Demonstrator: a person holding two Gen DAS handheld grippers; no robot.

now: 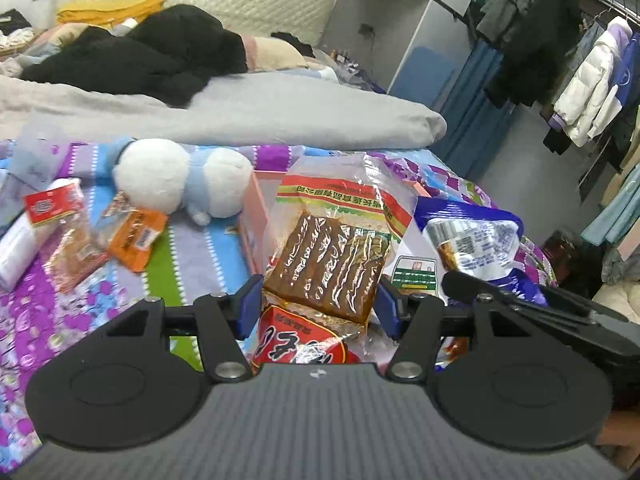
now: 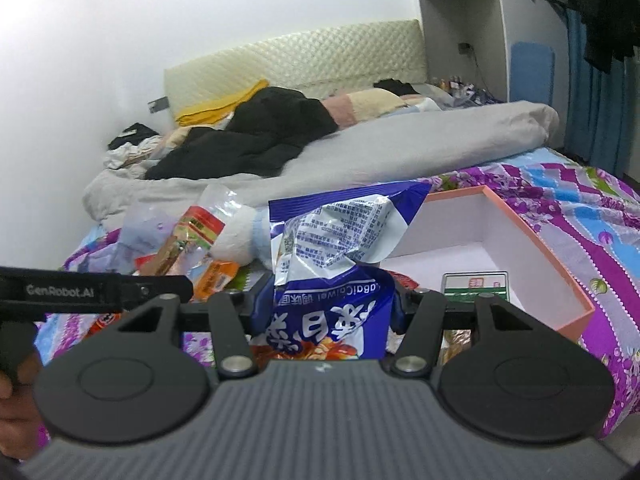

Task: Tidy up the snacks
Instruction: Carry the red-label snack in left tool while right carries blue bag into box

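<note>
In the left wrist view my left gripper [image 1: 320,306] is shut on a clear packet of brown snack slices [image 1: 332,264] with a red and green label, held above the bed. In the right wrist view my right gripper [image 2: 330,300] is shut on a crumpled blue and white snack bag [image 2: 336,248]. That bag [image 1: 472,240] also shows at the right of the left wrist view. Just beyond both packets lies an open pink box [image 2: 532,224] with a white inside, holding a green and white packet [image 2: 474,286]. Its pink wall [image 1: 256,208] stands behind the brown packet.
Loose on the patterned bedsheet [image 1: 200,248] lie a red-labelled packet [image 1: 60,216], an orange packet [image 1: 136,240] and a white and blue plush toy [image 1: 180,184]. A grey duvet [image 1: 280,112] and dark clothes fill the bed behind. Hanging coats [image 1: 588,80] line the right.
</note>
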